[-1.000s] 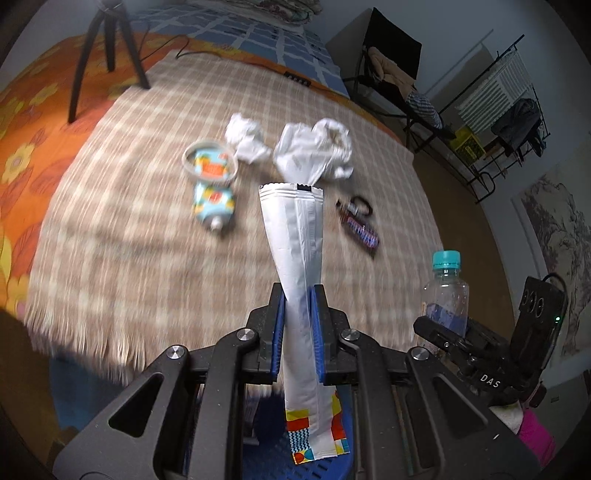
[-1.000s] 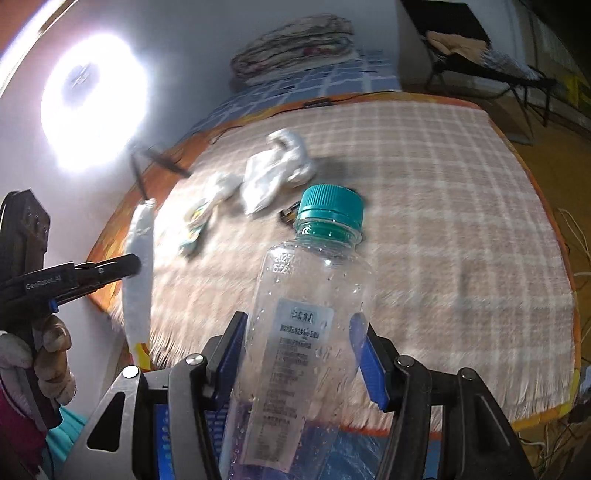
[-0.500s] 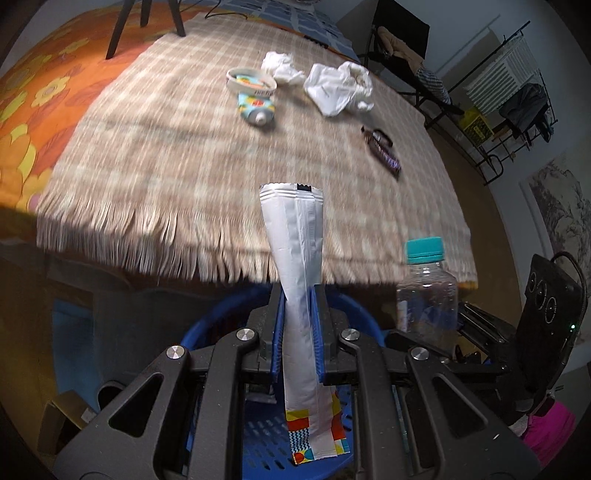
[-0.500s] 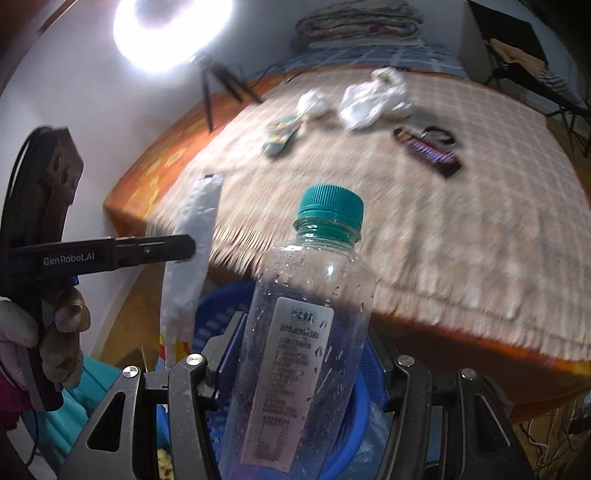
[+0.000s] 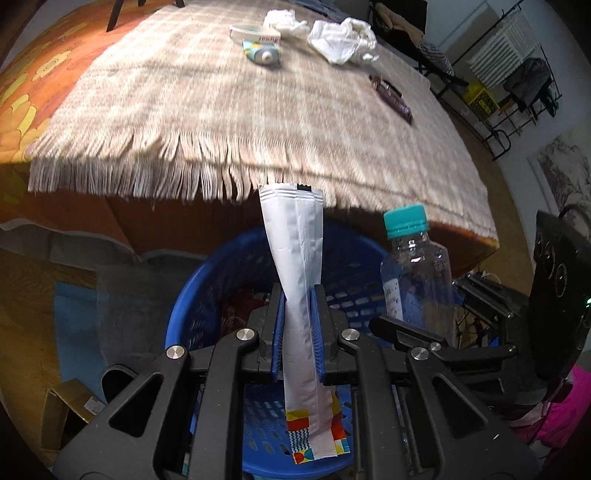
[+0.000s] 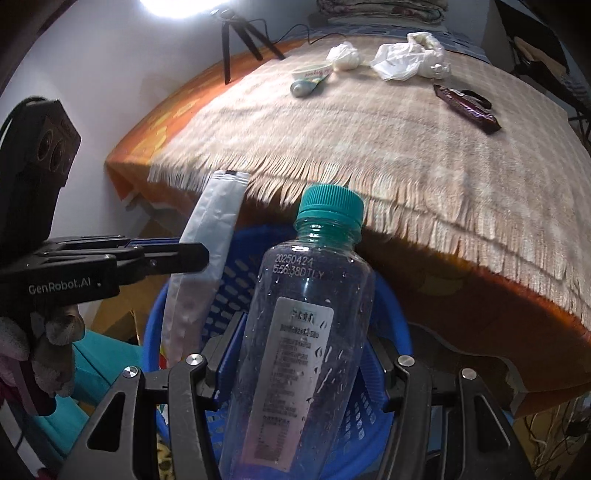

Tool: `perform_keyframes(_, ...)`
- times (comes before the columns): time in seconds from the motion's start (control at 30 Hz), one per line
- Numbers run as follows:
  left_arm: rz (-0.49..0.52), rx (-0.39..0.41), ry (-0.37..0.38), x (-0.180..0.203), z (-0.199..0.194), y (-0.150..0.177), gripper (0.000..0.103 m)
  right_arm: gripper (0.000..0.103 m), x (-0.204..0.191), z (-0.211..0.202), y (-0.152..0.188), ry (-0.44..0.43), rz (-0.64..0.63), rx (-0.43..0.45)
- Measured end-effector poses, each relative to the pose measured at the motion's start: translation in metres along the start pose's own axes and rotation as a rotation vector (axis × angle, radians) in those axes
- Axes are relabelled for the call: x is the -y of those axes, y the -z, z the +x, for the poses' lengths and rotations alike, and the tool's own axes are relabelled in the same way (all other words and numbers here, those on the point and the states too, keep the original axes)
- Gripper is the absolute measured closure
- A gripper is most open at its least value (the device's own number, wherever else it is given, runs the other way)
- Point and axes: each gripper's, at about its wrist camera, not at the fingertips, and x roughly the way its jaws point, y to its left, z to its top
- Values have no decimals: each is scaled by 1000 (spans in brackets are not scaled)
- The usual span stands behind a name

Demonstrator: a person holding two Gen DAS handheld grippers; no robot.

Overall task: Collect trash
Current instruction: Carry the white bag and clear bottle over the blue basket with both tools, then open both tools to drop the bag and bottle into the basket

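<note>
My left gripper is shut on a long white wrapper and holds it upright over the blue basket. My right gripper is shut on a clear plastic bottle with a teal cap, also above the basket. The bottle shows at the right of the left wrist view, and the wrapper at the left of the right wrist view. On the bed lie crumpled white paper, a small cup, a tube and a dark candy wrapper.
The bed with a fringed plaid blanket stands just beyond the basket. A tripod stands at the bed's far left. A cardboard box and grey cloth lie on the floor left of the basket. A clothes rack stands at the right.
Both grippers have pulled back from the bed and dropped lower with their loads. The blue basket has come fully into view beneath them.
</note>
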Motion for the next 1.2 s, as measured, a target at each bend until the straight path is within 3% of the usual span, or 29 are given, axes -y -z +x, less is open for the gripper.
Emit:
perform_keyframes(0.5, 20, -69, -54, -9, 33, 24, 91, 44, 0, 32, 7, 32, -23, -51)
perform_keyframes(1.2, 14, -127, -92, -11, 47, 21, 86, 39, 3, 68, 5, 19, -2, -108)
